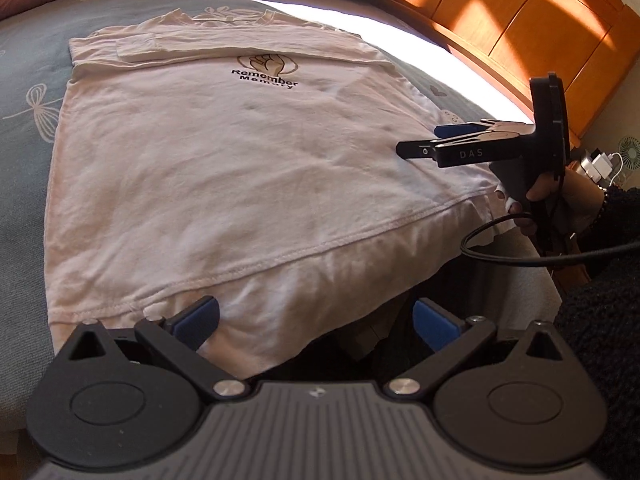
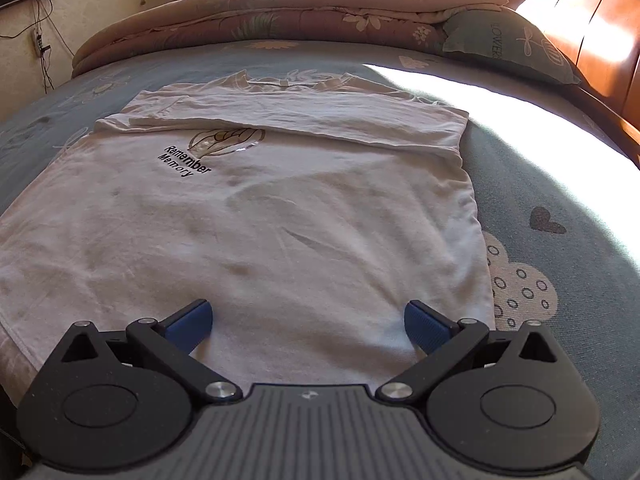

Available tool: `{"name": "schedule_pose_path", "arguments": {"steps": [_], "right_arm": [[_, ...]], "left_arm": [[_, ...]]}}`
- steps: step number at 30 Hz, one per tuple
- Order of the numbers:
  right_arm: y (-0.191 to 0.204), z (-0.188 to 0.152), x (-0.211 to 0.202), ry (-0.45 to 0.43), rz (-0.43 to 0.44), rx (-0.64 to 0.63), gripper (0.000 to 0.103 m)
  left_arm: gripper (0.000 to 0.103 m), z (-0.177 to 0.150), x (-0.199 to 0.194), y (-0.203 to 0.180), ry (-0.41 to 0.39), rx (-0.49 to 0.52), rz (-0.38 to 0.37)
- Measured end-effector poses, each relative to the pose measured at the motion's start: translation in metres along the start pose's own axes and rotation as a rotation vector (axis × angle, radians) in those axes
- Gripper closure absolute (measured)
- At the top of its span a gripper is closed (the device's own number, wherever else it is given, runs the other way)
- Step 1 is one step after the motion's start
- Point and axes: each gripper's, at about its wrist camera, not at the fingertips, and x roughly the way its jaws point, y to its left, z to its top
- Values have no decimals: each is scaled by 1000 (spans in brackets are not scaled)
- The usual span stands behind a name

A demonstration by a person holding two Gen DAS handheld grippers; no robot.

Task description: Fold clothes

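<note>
Now we hover both tongs wide over the shirt hem at bottom, ready to grab and fold upward.

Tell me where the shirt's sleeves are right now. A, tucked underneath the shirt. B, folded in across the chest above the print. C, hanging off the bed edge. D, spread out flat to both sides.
B: on the white T-shirt the sleeves lie folded across the chest, just above the "Remember Memory" print.

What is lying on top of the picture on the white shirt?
A folded-over sleeve lies across the white shirt, covering the top of the hand picture. The words "Remember Memory" still show. What the picture looks like under the fold is hidden.
</note>
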Motion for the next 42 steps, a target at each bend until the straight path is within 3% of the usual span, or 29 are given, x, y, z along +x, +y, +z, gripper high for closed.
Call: {"name": "schedule_pose_path", "arguments": {"steps": [3,8,11,18,23,28,33,38,42], "right_arm": [[0,0,0,-3,-2,1,0],[1,0,0,-3,-5,1,0],[0,0,0,-2,-5,2,0],[0,-1,0,-8,-5,-1,0],[1,-1,0,-12,-7,-5,0],[1,0,-1,1,-7,-14,0],[0,-2,-6,25,15,-46,0],[-9,0,-16,79,64,-91,0],[-29,2,-41,102,86,-76,0]], "left_arm": [[1,-5,-8,8,22,-64,15],[1,19,-19,7,-79,-17,16],[1,29,-7,8,-71,-1,23],[1,1,-11,17,-11,-68,45],[1,12,-28,25,-79,-72,98],[1,22,-19,47,-94,-119,165],[1,-3,-32,57,-97,-157,183],[1,5,-37,42,-112,-84,247],[1,23,-24,28,-125,5,245]]}}
